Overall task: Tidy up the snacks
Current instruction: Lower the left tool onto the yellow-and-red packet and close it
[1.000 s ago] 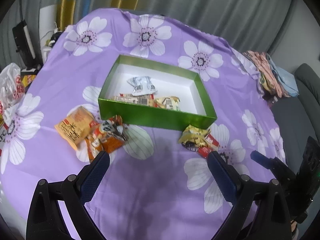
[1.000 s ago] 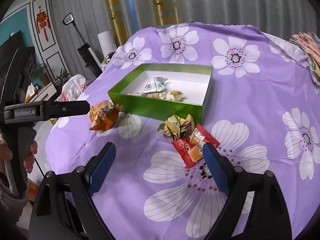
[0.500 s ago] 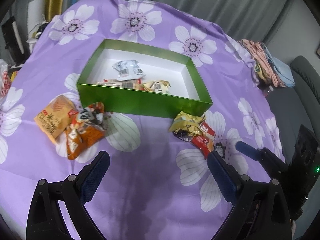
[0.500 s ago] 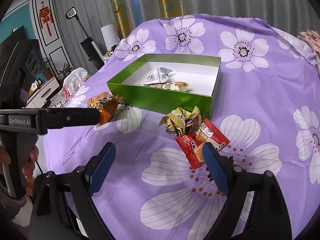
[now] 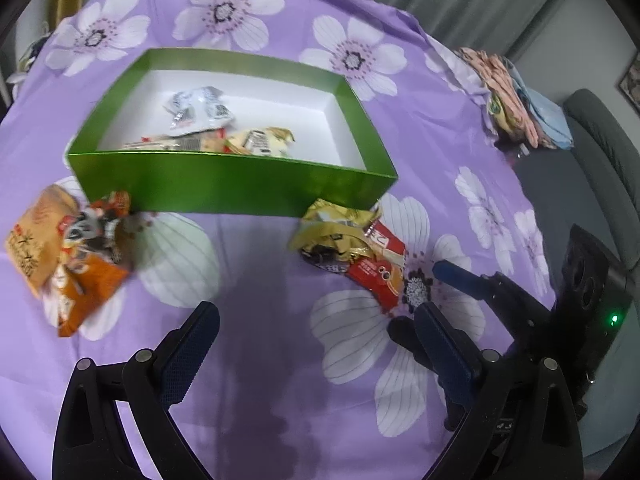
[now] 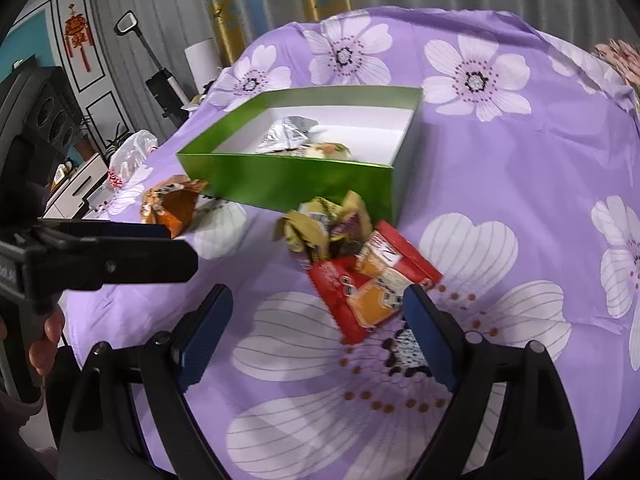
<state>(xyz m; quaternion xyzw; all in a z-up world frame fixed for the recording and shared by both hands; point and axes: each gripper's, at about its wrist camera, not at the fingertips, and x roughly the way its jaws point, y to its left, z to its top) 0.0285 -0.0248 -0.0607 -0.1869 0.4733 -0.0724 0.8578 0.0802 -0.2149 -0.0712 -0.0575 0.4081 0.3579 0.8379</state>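
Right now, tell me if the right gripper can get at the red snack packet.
Probably yes: the right gripper is open, the red snack packet lies just ahead on the cloth, nothing between; the gold wrapper overlaps only its far end.

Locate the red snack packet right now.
In the right wrist view the red snack packet lies on the purple cloth, just ahead of the open right gripper, touching the gold wrappers beside the green box.
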